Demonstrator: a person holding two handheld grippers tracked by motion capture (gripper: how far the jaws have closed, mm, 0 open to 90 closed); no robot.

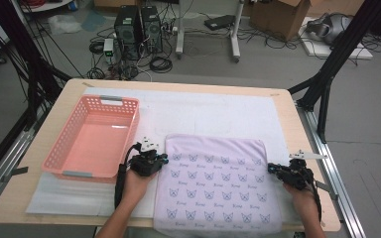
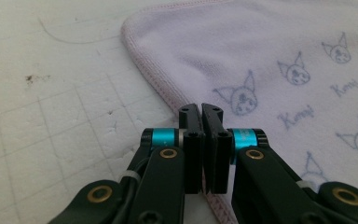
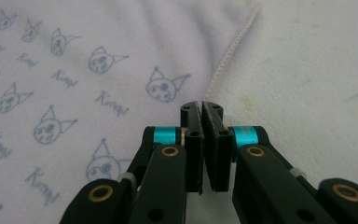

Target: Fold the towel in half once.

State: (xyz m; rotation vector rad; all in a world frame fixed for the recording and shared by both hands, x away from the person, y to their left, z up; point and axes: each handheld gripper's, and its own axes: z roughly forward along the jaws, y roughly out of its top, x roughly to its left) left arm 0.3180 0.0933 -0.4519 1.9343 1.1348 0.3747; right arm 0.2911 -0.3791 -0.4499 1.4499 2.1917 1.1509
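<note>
Towel (image 1: 217, 186), pale lilac with a printed cat-face pattern, lay spread flat on the white mat (image 1: 218, 106) that covered the bench (image 1: 49, 124), its near edge hanging over the bench's front. Left gripper (image 1: 162, 159) sat at the towel's left hem, about a third of the way down from the far corner; in the left gripper view its jaws were pressed together right over the stitched pink edge (image 2: 158, 84), which ran under them, so they appeared to pinch the hem, though the cloth between the pads could not be seen. Right gripper (image 1: 272, 168) sat at the opposite side, at the towel's right hem; in the right gripper view its jaws were likewise closed tight at the corded edge (image 3: 223, 63), which ran up and away from the tips. Both grippers pointed inward toward each other across the cloth. A pink plastic basket (image 1: 54, 153) stood on the mat just left of the left gripper, apart from the towel
</note>
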